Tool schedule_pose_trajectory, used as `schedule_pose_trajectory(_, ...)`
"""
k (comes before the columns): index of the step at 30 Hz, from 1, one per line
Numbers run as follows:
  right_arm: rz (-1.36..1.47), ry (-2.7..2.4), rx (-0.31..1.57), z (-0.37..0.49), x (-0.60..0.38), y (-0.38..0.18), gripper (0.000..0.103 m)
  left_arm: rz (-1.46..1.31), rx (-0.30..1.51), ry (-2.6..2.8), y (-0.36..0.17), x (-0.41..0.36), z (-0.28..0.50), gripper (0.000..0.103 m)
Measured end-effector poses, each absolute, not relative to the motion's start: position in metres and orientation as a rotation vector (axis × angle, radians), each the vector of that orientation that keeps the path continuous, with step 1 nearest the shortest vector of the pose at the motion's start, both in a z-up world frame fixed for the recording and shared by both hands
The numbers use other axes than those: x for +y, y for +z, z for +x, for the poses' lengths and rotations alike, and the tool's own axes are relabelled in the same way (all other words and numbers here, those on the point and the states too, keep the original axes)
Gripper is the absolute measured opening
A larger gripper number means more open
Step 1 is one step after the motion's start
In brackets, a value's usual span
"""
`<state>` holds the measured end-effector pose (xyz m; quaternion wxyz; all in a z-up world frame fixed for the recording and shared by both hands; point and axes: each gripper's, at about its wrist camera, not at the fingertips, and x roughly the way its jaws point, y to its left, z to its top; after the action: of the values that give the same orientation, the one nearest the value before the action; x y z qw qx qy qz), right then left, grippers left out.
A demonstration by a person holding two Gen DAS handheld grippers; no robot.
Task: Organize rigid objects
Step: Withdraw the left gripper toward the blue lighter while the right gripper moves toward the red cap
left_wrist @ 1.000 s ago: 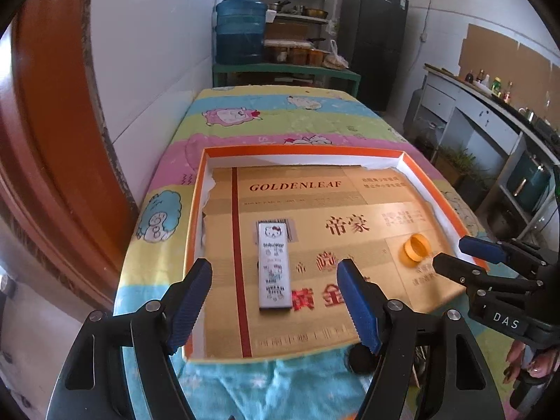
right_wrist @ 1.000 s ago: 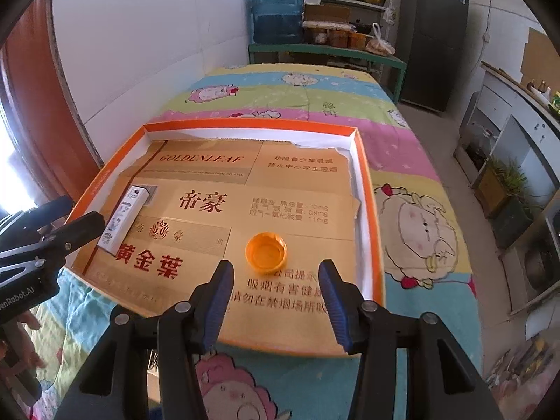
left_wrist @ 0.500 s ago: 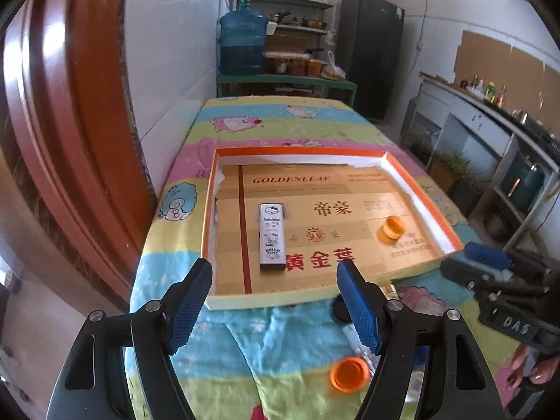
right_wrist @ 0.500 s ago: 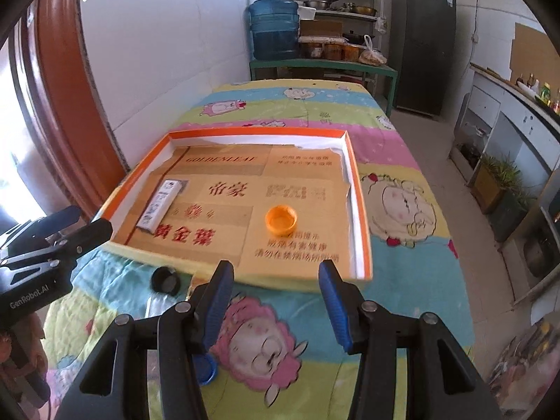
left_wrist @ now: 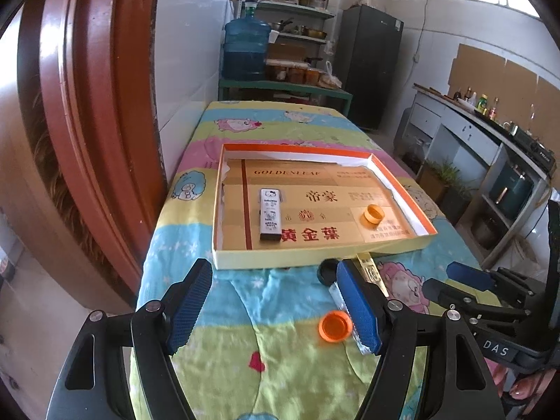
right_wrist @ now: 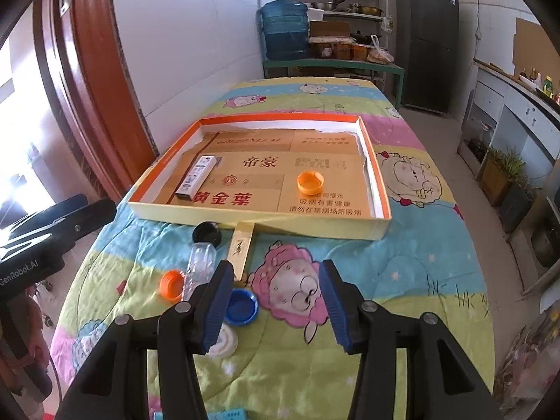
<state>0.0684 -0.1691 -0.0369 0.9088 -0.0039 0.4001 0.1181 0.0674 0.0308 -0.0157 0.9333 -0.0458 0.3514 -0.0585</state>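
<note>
White rectangular box is being seen lying flat in tray, long axis running near-to-far. Left gripper and right gripper are being held spread, empty.

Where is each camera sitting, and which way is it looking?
Left wrist: on the left gripper, looking forward and down over the tray; its open fingers frame the view, with the right gripper at the right edge.
Right wrist: on the right gripper, looking forward and down the same table; its open fingers and the left gripper show.
Shared: the tray, the white box and the orange cap inside it.
</note>
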Motion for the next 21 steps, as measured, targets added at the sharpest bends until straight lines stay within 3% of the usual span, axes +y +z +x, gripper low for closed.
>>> schedule_pose_trajectory(21, -0.036, 0.381, 0.861, -0.032, -0.173, -0.044, 0.050, -0.095, 0.730, -0.208, -0.028, 0.020, 0.006, 0.075)
